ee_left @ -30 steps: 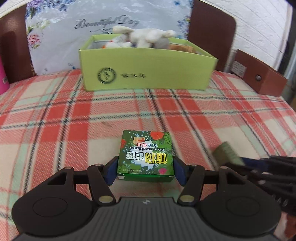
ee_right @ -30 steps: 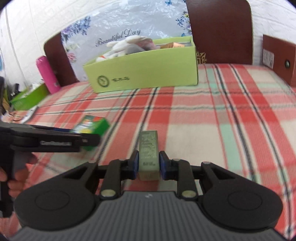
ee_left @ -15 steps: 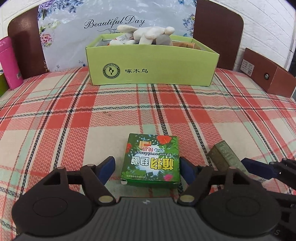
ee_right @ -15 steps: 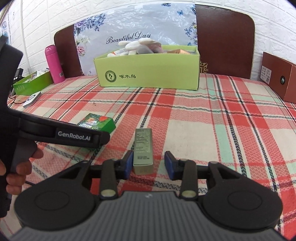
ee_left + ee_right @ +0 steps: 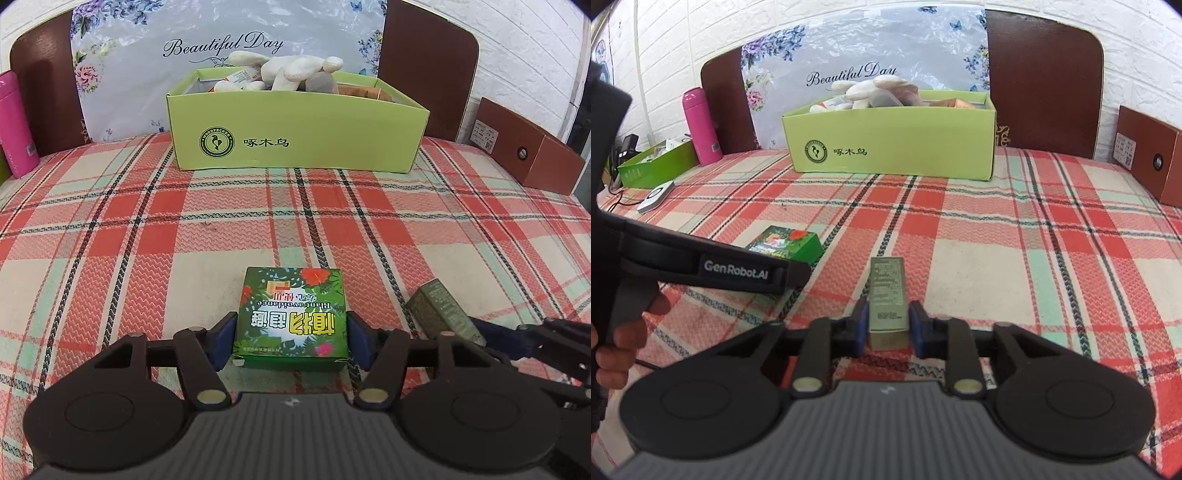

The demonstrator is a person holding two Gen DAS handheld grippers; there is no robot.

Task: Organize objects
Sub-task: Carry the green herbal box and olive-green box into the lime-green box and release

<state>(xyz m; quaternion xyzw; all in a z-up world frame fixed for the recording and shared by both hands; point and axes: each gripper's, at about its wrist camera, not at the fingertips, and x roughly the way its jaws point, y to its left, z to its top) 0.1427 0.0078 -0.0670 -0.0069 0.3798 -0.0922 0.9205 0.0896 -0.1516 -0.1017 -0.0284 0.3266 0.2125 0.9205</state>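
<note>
A green floral box (image 5: 293,319) lies on the plaid cloth between the blue pads of my left gripper (image 5: 291,341), which is shut on its sides. It also shows in the right wrist view (image 5: 786,242). A slim olive carton (image 5: 888,301) lies lengthwise between the pads of my right gripper (image 5: 888,326), which is shut on it. It also shows in the left wrist view (image 5: 443,314). An open lime-green box (image 5: 295,136) with white gloves and small cartons stands at the back.
A pink bottle (image 5: 701,125) and a green tray (image 5: 657,166) stand at the far left, with a white device (image 5: 655,195) beside them. A brown box (image 5: 1148,155) sits at the right edge. A floral board and brown headboard stand behind.
Both grippers stood open half a second ago, with the boxes resting on the cloth between the pads. Both have closed again onto their boxes.
</note>
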